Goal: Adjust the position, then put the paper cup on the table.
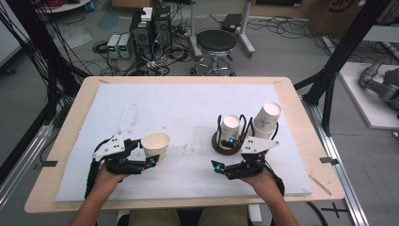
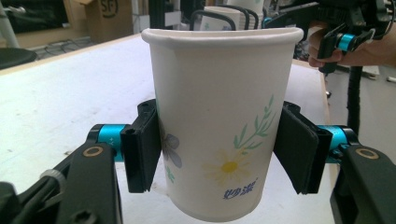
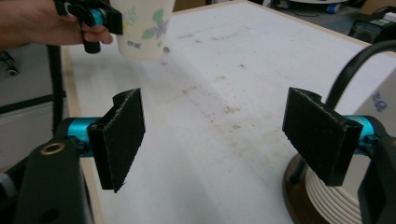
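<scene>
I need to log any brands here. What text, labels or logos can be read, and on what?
"SF": logo on the cardboard box behind the table, in the left gripper view.
Blue characters low on the flowered paper cup: too blurred to read.
Blue marks on the cup in the rack: unreadable.

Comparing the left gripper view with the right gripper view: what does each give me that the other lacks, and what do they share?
Left gripper view: the paper cup close up, upright, clamped between the left gripper pads, with its daisy print and open rim; black wire loops of the cup holder behind.

Right gripper view: the right gripper with jaws wide apart and nothing between them, plus the cup holder round base and a stack of cup rims at lower right.

Both: the stained white table cover, the flowered cup, and the other hand farther off.
</scene>
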Demonstrator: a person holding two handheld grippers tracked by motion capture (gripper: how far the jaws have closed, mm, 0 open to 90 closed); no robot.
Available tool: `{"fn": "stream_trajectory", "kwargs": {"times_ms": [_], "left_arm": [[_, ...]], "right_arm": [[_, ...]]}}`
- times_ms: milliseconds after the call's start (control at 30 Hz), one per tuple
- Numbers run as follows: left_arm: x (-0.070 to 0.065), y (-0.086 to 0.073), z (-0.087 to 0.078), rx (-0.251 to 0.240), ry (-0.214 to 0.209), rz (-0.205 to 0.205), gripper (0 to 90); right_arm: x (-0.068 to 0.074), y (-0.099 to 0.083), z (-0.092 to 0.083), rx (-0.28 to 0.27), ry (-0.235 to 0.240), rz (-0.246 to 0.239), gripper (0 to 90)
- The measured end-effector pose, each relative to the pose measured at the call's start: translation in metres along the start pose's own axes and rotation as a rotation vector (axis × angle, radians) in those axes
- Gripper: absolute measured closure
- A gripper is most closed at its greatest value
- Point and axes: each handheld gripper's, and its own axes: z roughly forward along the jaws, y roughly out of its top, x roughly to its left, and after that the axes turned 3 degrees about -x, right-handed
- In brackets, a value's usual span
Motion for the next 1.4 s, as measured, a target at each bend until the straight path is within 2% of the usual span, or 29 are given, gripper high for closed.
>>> {"fn": "stream_trajectory", "kwargs": {"times_ms": [100,200,400,800,967,1133,1233,1300,1400], "left_arm": [[0.002,-0.003,-0.004,-0.029,0.01,0.004,36.9],[0.005,-0.004,-0.006,-0.039,0.023,0.019,37.0],[0.006,-0.003,-0.007,-0.069,0.037,0.035,36.9],[0.009,-0.003,-0.009,-0.083,0.062,0.042,36.0],[0.016,-0.002,-0.009,-0.103,0.081,0.049,35.8],[0.027,0.003,-0.01,-0.133,0.128,0.048,35.7],[0.034,0.008,-0.011,-0.173,0.183,0.029,35.4],[0.041,0.011,-0.009,-0.179,0.22,0.011,35.3],[0.049,0.012,-0.006,-0.189,0.254,-0.001,34.9]], "right_arm": [[-0.001,-0.002,-0.003,-0.002,-0.023,-0.007,21.8],[-0.004,-0.001,-0.006,-0.02,-0.041,-0.003,21.7],[-0.006,-0.005,-0.012,-0.023,-0.064,0.003,21.8],[-0.005,-0.005,-0.017,-0.03,-0.07,0.001,21.8],[-0.005,-0.006,-0.016,-0.029,-0.067,0.003,21.8],[-0.004,-0.007,-0.014,-0.019,-0.057,0.004,21.8],[-0.004,-0.008,-0.014,-0.02,-0.055,0.004,21.8],[-0.004,-0.008,-0.014,-0.022,-0.053,0.002,21.8],[-0.002,-0.007,-0.014,-0.026,-0.048,-0.001,21.8]]}}
